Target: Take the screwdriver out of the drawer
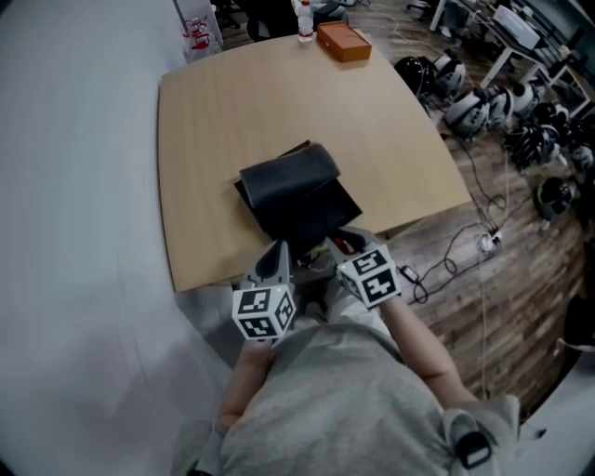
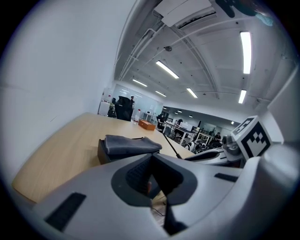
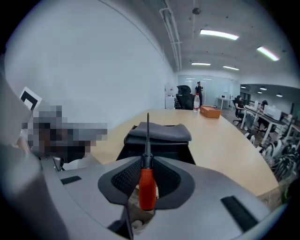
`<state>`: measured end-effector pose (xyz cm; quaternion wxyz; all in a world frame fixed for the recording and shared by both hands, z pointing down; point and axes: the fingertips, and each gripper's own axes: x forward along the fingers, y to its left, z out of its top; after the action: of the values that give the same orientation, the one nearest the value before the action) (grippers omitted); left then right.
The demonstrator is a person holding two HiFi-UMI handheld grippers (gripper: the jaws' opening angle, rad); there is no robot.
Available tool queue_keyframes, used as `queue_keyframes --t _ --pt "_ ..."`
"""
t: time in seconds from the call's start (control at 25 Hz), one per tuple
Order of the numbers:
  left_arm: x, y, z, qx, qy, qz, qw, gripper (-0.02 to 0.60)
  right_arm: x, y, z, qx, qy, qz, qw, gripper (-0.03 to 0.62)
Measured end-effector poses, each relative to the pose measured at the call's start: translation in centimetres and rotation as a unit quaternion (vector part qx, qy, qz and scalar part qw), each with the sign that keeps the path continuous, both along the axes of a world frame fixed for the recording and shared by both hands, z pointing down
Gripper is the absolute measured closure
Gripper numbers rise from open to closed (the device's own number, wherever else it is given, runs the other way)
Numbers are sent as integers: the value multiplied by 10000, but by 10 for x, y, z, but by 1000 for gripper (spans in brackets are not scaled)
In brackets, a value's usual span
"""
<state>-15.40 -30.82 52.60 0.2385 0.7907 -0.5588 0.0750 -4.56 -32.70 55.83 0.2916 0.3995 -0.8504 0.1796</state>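
Note:
A black drawer unit (image 1: 299, 206) with a dark folded cloth (image 1: 288, 175) on top stands near the front edge of the wooden table (image 1: 223, 112); its drawer is pulled out toward me. My right gripper (image 3: 146, 180) is shut on the red handle of the screwdriver (image 3: 147, 187), whose black shaft points up and forward over the drawer (image 3: 154, 151). In the head view the right gripper (image 1: 339, 244) is just off the drawer's front, with a bit of red showing. My left gripper (image 1: 279, 257) hangs beside it, open, nothing between its jaws (image 2: 157, 180).
At the table's far end lie an orange box (image 1: 344, 42) and a bottle (image 1: 304, 23). A white wall runs along the left. To the right, the wooden floor holds cables, a power strip (image 1: 488, 242) and several helmets (image 1: 479, 107).

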Motion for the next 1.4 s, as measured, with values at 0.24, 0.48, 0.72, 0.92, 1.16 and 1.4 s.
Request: queue_keyframes --t 0.24,0.48,0.72,0.92,1.16,1.4 --pt "9 5 0 51 -57 102 9999 580 21 5 -10 267 -397 500 9976 516" --pt "12 11 -1 89 -68 145 9998 581 32 11 -21 495 -636 784 9937 516" --pt "11 15 -2 113 -55 148 9998 581 33 13 -28 569 -779 892 9913 516" --pt "11 15 -1 132 -41 124 9998 581 32 14 -29 664 -723 871 9913 516" --pt "9 14 -4 120 -30 87 9999 581 30 12 -36 739 -817 864 9902 516" --pt "11 15 -4 115 -32 83 9999 581 33 13 -34 720 -756 839 9910 516"
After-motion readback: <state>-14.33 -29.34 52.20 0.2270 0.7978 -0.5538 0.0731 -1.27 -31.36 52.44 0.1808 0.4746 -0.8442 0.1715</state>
